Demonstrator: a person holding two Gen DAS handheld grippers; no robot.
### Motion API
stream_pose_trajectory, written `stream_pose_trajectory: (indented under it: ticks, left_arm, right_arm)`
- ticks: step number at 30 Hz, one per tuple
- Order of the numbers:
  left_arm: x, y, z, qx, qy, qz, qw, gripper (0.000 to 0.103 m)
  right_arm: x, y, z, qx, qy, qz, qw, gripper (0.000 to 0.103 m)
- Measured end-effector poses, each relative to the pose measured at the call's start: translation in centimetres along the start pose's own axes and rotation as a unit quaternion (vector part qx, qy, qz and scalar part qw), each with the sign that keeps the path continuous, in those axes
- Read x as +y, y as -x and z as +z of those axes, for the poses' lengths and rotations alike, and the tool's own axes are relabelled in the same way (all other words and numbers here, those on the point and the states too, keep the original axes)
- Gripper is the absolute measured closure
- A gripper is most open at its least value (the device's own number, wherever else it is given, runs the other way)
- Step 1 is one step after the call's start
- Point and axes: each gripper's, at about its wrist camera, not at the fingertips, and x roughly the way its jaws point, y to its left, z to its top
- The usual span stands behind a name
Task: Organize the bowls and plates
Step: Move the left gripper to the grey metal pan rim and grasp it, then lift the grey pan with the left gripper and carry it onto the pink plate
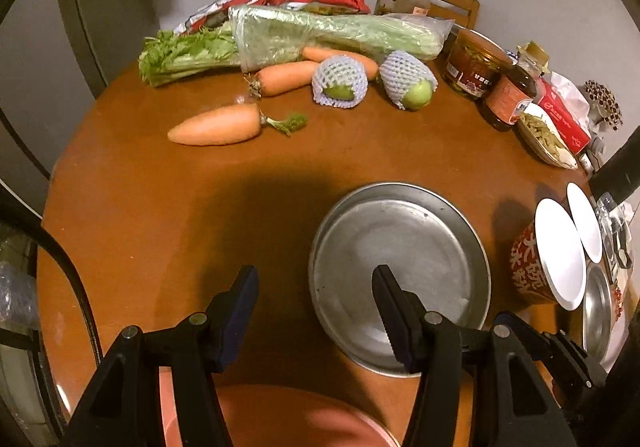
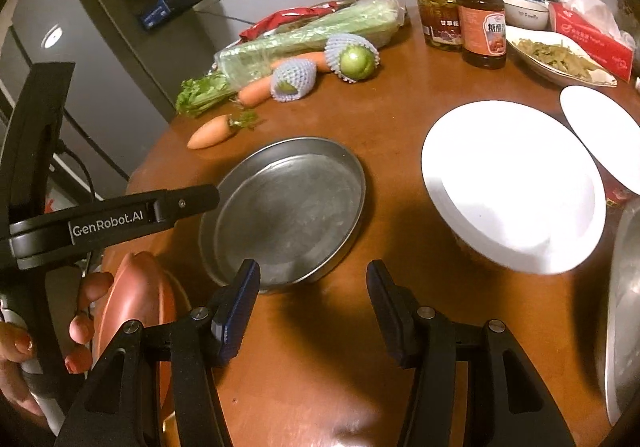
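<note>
A round metal plate [image 1: 400, 271] lies flat on the brown table; it also shows in the right wrist view [image 2: 288, 207]. My left gripper [image 1: 316, 275] is open and empty, its right finger over the plate's near part. My right gripper [image 2: 314, 273] is open and empty, just in front of the plate's near rim. A white bowl [image 2: 512, 183] with a red patterned outside [image 1: 560, 247] stands right of the metal plate, a second white bowl [image 2: 604, 135] behind it. A metal dish [image 2: 624, 311] sits at the far right. A reddish plate [image 2: 136, 307] lies at the near left edge.
At the back of the table lie celery in plastic [image 1: 320, 35], carrots [image 1: 218, 125], two green fruits in foam nets [image 1: 340, 81], jars [image 1: 472, 65], a sauce bottle [image 2: 482, 19], a dish of greens [image 2: 560, 55] and a tissue box [image 2: 592, 35]. A fridge [image 2: 80, 59] stands at left.
</note>
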Motion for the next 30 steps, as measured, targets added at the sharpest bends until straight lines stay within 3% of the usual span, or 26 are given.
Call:
stream_pose_trajectory:
  ticks: [7,14,15,19,30]
  left_arm:
    - [0.1,-1.4,0.3,0.016,0.006,-0.024,0.9996,0.045]
    - [-0.4,-2.7,-0.1,0.034,-0.006,-0.043,0.9985,0.066]
    - [-0.5,-2.7,-0.2,0.03,-0.011,-0.038,0.9987,0.066]
    - [-0.5,-2.6,-0.4,0.025,-0.016,-0.036,0.9989,0.068]
    - [0.0,1.6,-0.9,-0.026,-0.013,-0.04,0.9988,0.068]
  right_arm:
    - [-0.1,-1.9,0.8,0.014,-0.008,-0.015,1.0,0.046]
    - [0.2,-2.5,1.3,0.003,0.005,-0.025,1.0,0.048]
    - [0.3,-2.6,1.3,0.001,0.009,-0.024,1.0,0.055]
    - [0.5,-2.7,1.3,-0.008,0.018,-0.034,0.999,0.06]
    - [2.1,-0.2,1.6,-0.053,0.043,-0.031,0.997,0.061]
